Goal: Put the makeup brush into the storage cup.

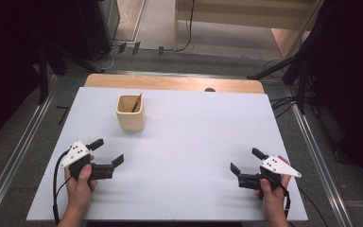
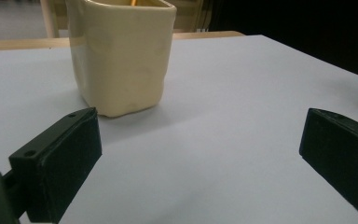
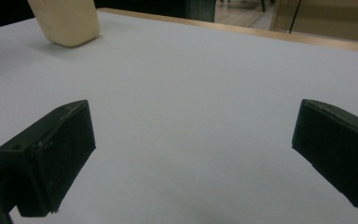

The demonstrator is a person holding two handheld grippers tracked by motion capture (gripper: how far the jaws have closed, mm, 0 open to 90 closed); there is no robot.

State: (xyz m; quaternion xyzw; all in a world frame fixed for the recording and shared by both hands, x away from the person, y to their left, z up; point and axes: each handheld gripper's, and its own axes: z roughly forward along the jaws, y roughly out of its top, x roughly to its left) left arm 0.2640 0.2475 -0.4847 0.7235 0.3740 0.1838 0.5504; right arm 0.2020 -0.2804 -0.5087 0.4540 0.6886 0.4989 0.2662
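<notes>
On the table (image 1: pixel 194 137), the cup (image 1: pixel 131 113) stands at ten o'clock with a stick (image 1: pixel 136 102) in it; left gripper (image 1: pixel 107 152) at eight, right gripper (image 1: pixel 246 161) at four.

Cream-yellow cup (image 1: pixel 130 113) — a dark brush (image 1: pixel 136 102) inside it — on a pale grey-white table (image 1: pixel 194 137); beyond the cup, a tan wooden edge.

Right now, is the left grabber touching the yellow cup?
Apart. In the high view, bare white table lies between the left gripper and the cup. The left gripper view shows the open jaws short of the cup.
</notes>
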